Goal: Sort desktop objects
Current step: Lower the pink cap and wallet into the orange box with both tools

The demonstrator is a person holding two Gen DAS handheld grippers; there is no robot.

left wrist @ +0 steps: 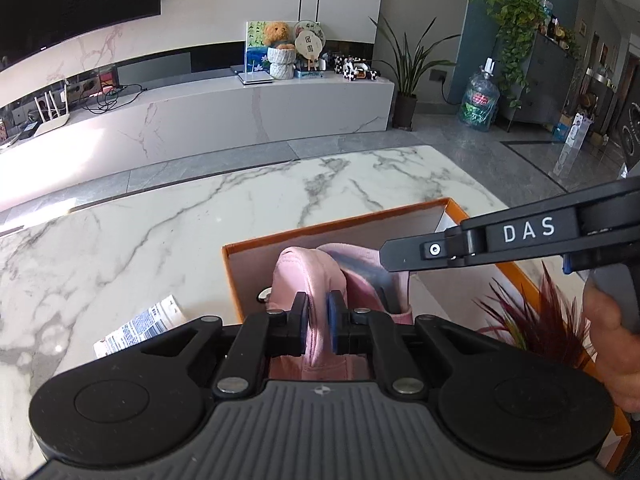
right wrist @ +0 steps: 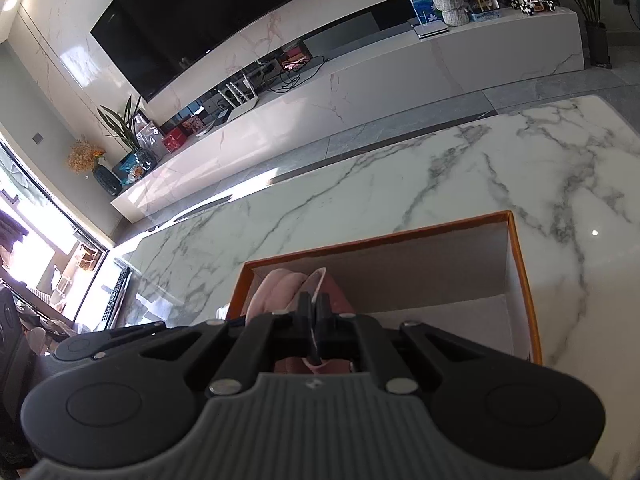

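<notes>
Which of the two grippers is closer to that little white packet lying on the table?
Left. The left gripper is just right of the packet; the right gripper is further right over the box.

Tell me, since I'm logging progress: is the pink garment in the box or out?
In: the pink garment hangs inside the orange box, gripped by both grippers.

I see a pale pink cloth (left wrist: 310, 276) with a grey-blue patch, lying in a box (left wrist: 234, 276) with an orange rim and a whitish-grey inside. My left gripper (left wrist: 319, 330) is black with one blue pad (left wrist: 333, 326). The table (left wrist: 160, 232) is white marble with grey veins. The plant (left wrist: 532, 312) has dark red leaves.
</notes>
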